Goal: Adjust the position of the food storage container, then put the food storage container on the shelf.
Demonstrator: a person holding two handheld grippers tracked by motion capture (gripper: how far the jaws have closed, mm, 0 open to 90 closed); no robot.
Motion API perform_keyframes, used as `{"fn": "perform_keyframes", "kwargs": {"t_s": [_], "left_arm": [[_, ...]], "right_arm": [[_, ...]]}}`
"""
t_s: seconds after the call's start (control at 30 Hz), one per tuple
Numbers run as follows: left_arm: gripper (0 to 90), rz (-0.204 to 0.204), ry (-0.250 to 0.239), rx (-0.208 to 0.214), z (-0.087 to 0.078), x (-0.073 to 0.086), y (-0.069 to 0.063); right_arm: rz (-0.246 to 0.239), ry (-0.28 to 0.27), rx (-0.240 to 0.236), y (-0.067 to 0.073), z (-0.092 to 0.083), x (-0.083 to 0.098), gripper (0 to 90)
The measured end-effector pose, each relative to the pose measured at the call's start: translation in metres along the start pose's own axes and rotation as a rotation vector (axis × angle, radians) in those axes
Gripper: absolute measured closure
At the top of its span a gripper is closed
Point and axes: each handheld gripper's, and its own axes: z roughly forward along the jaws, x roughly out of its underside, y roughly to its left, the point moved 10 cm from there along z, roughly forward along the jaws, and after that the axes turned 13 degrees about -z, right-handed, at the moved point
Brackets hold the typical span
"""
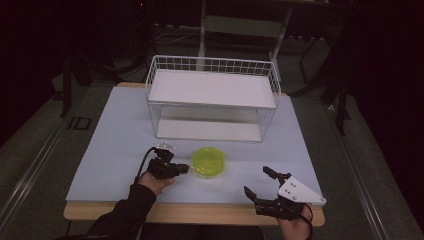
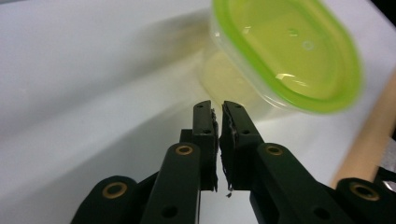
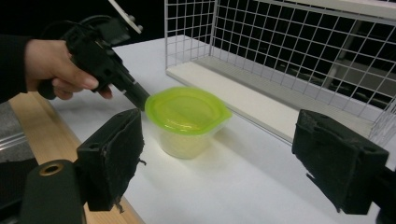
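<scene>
A green-lidded tub (image 1: 209, 162) sits on the table (image 1: 115, 135) before a wire rack (image 1: 212, 97). The left gripper (image 1: 186, 168) points at it, close beside; the right gripper (image 1: 257, 182) gapes near the table's front edge.

A white wire rack (image 1: 212, 97) stands near the far edge of the worktop (image 1: 115, 145), about in the middle. It has two flat white shelves, one up high and one down low. Thin wire walls go round its back and sides.

A tub (image 1: 209, 162) with a green lid sits in front of the rack, a bit nearer the front edge. The tub is see-through and stands upright. Its lid is on.

The worktop has a pale cover, and a strip of bare wood (image 1: 200, 212) shows along the front edge. Around it the floor (image 1: 30, 150) is grey and the room behind is dark.
</scene>
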Motion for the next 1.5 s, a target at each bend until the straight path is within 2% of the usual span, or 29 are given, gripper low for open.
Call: {"fn": "perform_keyframes", "kwargs": {"t_s": [0.13, 0.17, 0.23, 0.27, 0.3, 0.33, 0.47, 0.5, 0.53, 0.57, 0.63, 0.67, 0.7, 0.77, 0.8, 0.83, 0.9, 0.93, 0.97, 1.07, 1.1, 1.2, 1.27, 1.3, 1.33, 1.37, 1.4, 1.47, 1.5], "left_arm": [[78.2, 0.001, -0.009, 0.009, -0.012, 0.003, 0.000], [78.2, 0.007, -0.020, 0.031, -0.022, 0.005, -0.001], [72.6, 0.012, -0.038, 0.040, -0.031, 0.006, -0.002], [68.7, 0.018, -0.048, 0.054, -0.035, 0.007, -0.005], [64.3, 0.035, -0.060, 0.053, -0.040, 0.007, -0.007], [58.6, 0.058, -0.076, 0.072, -0.046, 0.007, -0.012], [30.1, 0.090, -0.134, 0.101, -0.061, 0.004, -0.026], [24.5, 0.097, -0.148, 0.119, -0.065, 0.004, -0.031], [17.3, 0.109, -0.156, 0.135, -0.068, 0.003, -0.035], [14.3, 0.126, -0.174, 0.148, -0.072, 0.002, -0.039], [14.3, 0.156, -0.205, 0.179, -0.079, 0.000, -0.049], [14.3, 0.165, -0.223, 0.167, -0.080, -0.001, -0.050], [12.7, 0.185, -0.252, 0.172, -0.083, -0.003, -0.054], [1.9, 0.205, -0.275, 0.184, -0.084, -0.006, -0.061], [0.8, 0.202, -0.278, 0.201, -0.085, -0.007, -0.064], [0.8, 0.201, -0.288, 0.199, -0.086, -0.009, -0.066], [0.8, 0.232, -0.296, 0.182, -0.085, -0.011, -0.069], [0.8, 0.232, -0.296, 0.182, -0.085, -0.011, -0.069], [0.8, 0.251, -0.290, 0.194, -0.084, -0.013, -0.073], [0.8, 0.264, -0.302, 0.218, -0.084, -0.021, -0.078], [0.9, 0.259, -0.304, 0.223, -0.084, -0.023, -0.078], [0.9, 0.247, -0.298, 0.237, -0.083, -0.030, -0.079], [0.9, 0.256, -0.281, 0.214, -0.082, -0.033, -0.079], [0.9, 0.254, -0.265, 0.212, -0.081, -0.034, -0.079], [0.9, 0.245, -0.253, 0.191, -0.080, -0.036, -0.077], [0.9, 0.235, -0.252, 0.182, -0.080, -0.038, -0.076], [0.9, 0.229, -0.243, 0.194, -0.079, -0.040, -0.077], [1.6, 0.227, -0.246, 0.158, -0.076, -0.045, -0.075], [4.2, 0.218, -0.243, 0.153, -0.075, -0.047, -0.075]], "right_arm": [[0.000, 0.011, -0.002, 0.000, 0.001, 0.001, 16.3], [-0.001, 0.014, -0.003, 0.000, 0.002, 0.001, 16.3], [0.007, 0.017, -0.015, 0.001, 0.002, 0.002, 16.1], [0.014, 0.016, -0.025, 0.001, 0.002, 0.002, 15.3], [0.020, 0.018, -0.031, 0.002, 0.003, 0.002, 15.3], [0.019, 0.019, -0.033, 0.002, 0.003, 0.001, 15.3], [0.000, 0.027, -0.040, 0.001, 0.005, -0.001, 13.4], [0.011, 0.024, -0.057, 0.002, 0.005, -0.002, 13.0], [0.002, 0.027, -0.059, 0.002, 0.005, -0.004, 12.8], [-0.011, 0.022, -0.054, 0.002, 0.006, -0.005, 12.8], [-0.028, 0.021, -0.055, 0.001, 0.006, -0.009, 12.8], [-0.037, 0.023, -0.043, 0.000, 0.006, -0.012, 12.8], [-0.034, 0.021, -0.053, 0.000, 0.007, -0.013, 12.8], [-0.047, 0.031, -0.054, 0.000, 0.008, -0.017, 12.7], [-0.067, 0.035, -0.059, 0.000, 0.010, -0.020, 12.3], [-0.071, 0.040, -0.061, 0.000, 0.011, -0.022, 11.8], [-0.093, 0.033, -0.059, -0.001, 0.014, -0.028, 11.7], [-0.093, 0.033, -0.059, -0.001, 0.014, -0.028, 11.7], [-0.100, 0.040, -0.057, -0.002, 0.016, -0.030, 11.7], [-0.082, 0.043, -0.053, -0.008, 0.022, -0.040, 11.7], [-0.062, 0.048, -0.073, -0.008, 0.024, -0.043, 11.6], [-0.053, 0.069, -0.074, -0.010, 0.032, -0.046, 10.8], [-0.058, 0.081, -0.046, -0.013, 0.039, -0.049, 10.8], [-0.050, 0.083, -0.058, -0.013, 0.042, -0.049, 10.9], [-0.052, 0.093, -0.061, -0.013, 0.045, -0.049, 10.9], [-0.055, 0.101, -0.052, -0.014, 0.048, -0.048, 11.3], [-0.048, 0.107, -0.065, -0.013, 0.051, -0.048, 13.4], [-0.027, 0.120, -0.059, -0.016, 0.057, -0.047, 14.9], [-0.016, 0.128, -0.073, -0.015, 0.060, -0.046, 16.4]]}}
